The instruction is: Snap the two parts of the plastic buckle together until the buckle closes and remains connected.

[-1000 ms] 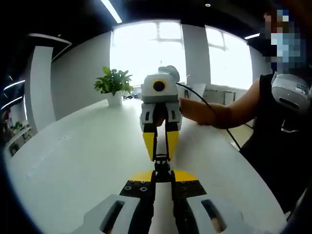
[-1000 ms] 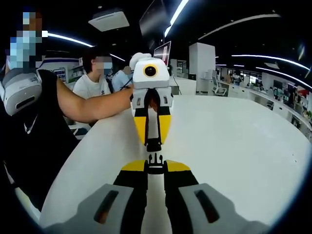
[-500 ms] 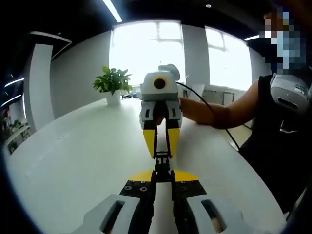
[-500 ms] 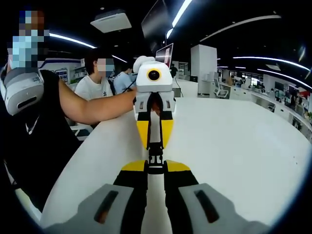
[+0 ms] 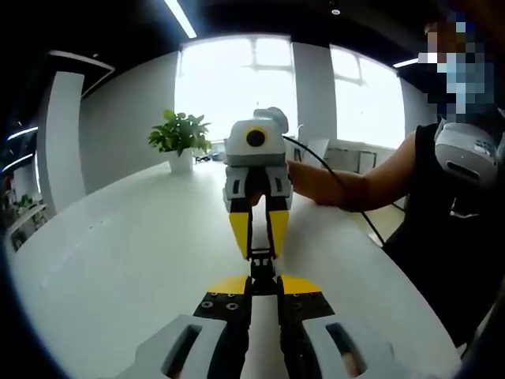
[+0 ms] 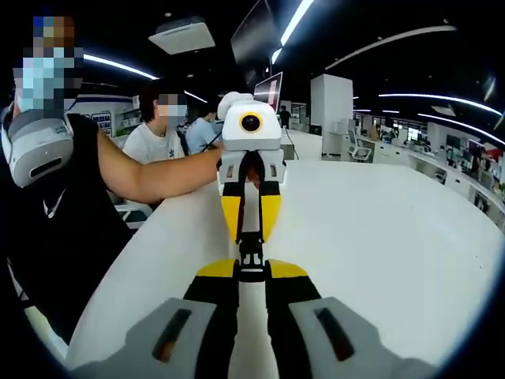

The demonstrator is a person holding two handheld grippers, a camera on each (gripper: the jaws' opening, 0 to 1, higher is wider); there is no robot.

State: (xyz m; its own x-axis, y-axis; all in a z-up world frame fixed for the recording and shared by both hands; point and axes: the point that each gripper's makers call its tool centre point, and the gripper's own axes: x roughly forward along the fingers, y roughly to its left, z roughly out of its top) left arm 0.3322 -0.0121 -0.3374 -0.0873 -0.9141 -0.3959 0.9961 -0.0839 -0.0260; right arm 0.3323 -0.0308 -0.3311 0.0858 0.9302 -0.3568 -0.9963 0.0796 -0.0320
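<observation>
Buckle [image 5: 263, 264] halves joined between both closed grippers

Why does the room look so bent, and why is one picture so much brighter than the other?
Both views are fisheye, so the white table curves. The left gripper view faces bright windows that wash out to white, with the potted plant before them. The right gripper view looks into a darker office lit by ceiling light strips.

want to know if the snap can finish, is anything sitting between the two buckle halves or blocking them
Nothing visible blocks them. The left hand-held gripper and the right hand-held gripper each pinch a buckle half, and the black buckle halves already meet tip to tip above the white table.
</observation>
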